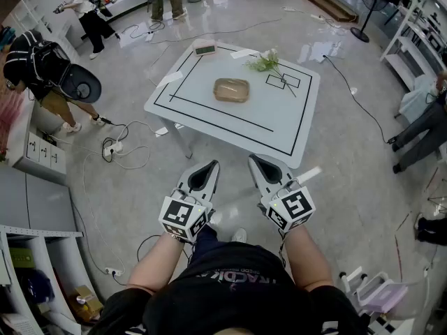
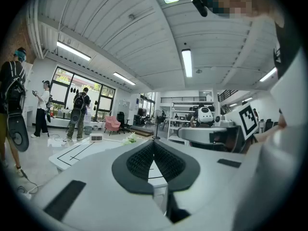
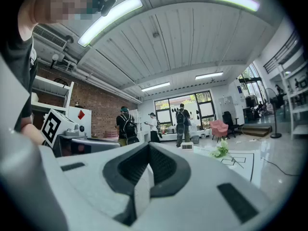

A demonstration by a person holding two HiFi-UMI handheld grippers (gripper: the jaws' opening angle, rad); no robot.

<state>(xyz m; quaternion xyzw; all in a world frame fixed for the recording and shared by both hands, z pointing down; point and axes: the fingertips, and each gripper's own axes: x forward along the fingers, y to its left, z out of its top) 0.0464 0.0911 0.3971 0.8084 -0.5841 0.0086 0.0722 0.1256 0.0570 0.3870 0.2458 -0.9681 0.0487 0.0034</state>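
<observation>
White table (image 1: 209, 121), tan dish (image 1: 231, 90) at its centre (untouched), green sprig (image 1: 264, 63) near the far edge; left gripper (image 1: 208, 167) and right gripper (image 1: 257, 161) hover before its near edge, jaws together, empty.

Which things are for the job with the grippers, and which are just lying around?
For the job, likely: left gripper and right gripper, both shut and empty; tan shallow tray; green leafy sprig with white flowers; white square table with black lines.
Just lying about: small white clock; white power strip on the floor; black standing fan.
</observation>
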